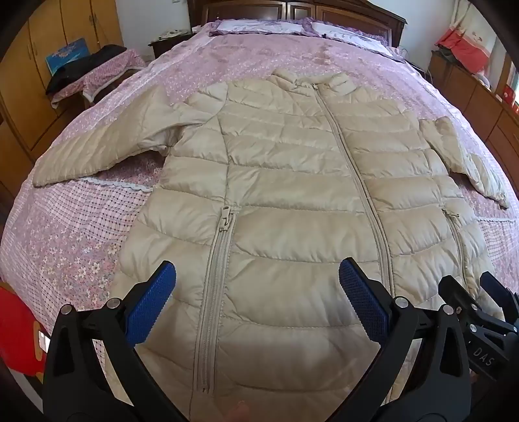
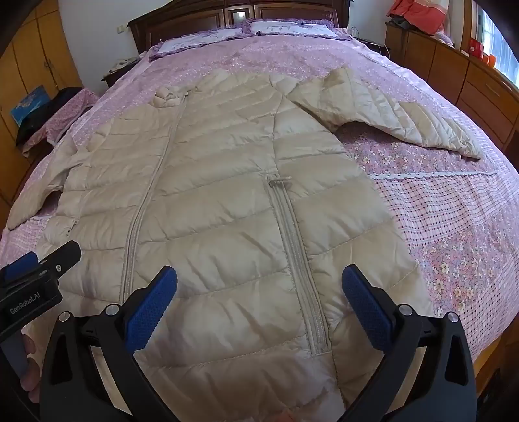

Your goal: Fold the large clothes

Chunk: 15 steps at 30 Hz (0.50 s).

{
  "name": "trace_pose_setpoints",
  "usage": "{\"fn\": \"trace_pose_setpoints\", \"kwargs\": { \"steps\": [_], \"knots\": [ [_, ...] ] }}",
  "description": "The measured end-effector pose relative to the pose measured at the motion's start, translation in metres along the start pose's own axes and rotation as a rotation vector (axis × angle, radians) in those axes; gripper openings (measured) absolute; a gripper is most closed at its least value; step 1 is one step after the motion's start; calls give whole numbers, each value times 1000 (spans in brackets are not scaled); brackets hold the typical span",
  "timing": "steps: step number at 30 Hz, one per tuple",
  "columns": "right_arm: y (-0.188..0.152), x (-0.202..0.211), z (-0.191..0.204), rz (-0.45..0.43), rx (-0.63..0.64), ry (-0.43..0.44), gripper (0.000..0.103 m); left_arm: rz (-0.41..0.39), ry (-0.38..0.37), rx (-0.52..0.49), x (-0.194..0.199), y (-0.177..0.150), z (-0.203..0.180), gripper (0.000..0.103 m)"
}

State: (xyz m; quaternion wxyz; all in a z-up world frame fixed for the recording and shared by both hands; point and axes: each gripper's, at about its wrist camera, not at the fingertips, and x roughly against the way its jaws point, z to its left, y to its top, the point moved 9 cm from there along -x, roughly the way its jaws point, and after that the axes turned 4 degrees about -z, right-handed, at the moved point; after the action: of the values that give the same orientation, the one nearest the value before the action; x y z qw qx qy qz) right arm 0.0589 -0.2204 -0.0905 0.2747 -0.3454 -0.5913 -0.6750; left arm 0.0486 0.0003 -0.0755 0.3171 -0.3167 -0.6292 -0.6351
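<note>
Left wrist view: beige puffer coat (image 1: pixel 285 181) lies flat, front up, zipped, across the middle of the bed (image 1: pixel 81 233), collar toward the headboard (image 1: pixel 292 8), hem at the foot edge nearest the cam. One sleeve (image 1: pixel 107 146) spreads out toward the bed's left edge, the other (image 1: pixel 464 155) toward the right edge. Left tool (image 1: pixel 258 308) hangs over the hem w/ blue pads (image 1: pixel 152 305) wide apart, nothing btwn them but coat fabric below; can't tell if they touch it. Right tool's black frame (image 1: pixel 480 311) shows at the lower right, close beside.

Right wrist view: right tool (image 2: pixel 259 308) also spread wide over the hem near a pocket zip (image 2: pixel 298 259), gripping nothing. Left tool (image 2: pixel 35 279) pokes in at the left edge, w/ a fingertip (image 2: pixel 27 344) of the person's hand below it.

Around: two pillows (image 1: pixel 275 26) at the head end. Nothing on the coat itself. Chair w/ dark clothes (image 1: pixel 87 68) beside the bed's left side, nightstand (image 1: pixel 168 40) past it. Red item (image 1: pixel 19 328) at the near-left corner, only partly seen.

Bed cover is pink floral w/ a checked band and lace trim near the foot. Wood wardrobes (image 1: pixel 39 65) on the left wall, low wood cabinets (image 2: pixel 470 81) on the right under a window, w/ red fabric (image 1: pixel 464 45) on top.
</note>
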Motion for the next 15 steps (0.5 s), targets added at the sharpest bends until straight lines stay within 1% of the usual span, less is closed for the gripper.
{"fn": "trace_pose_setpoints", "kwargs": {
  "steps": [1,15],
  "knots": [
    [1,1,0,-12,5,-4,98,-1,1,-1,0,0,0,100],
    [-2,2,1,-3,3,-1,98,2,1,-1,1,0,0,100]
  ]
}}
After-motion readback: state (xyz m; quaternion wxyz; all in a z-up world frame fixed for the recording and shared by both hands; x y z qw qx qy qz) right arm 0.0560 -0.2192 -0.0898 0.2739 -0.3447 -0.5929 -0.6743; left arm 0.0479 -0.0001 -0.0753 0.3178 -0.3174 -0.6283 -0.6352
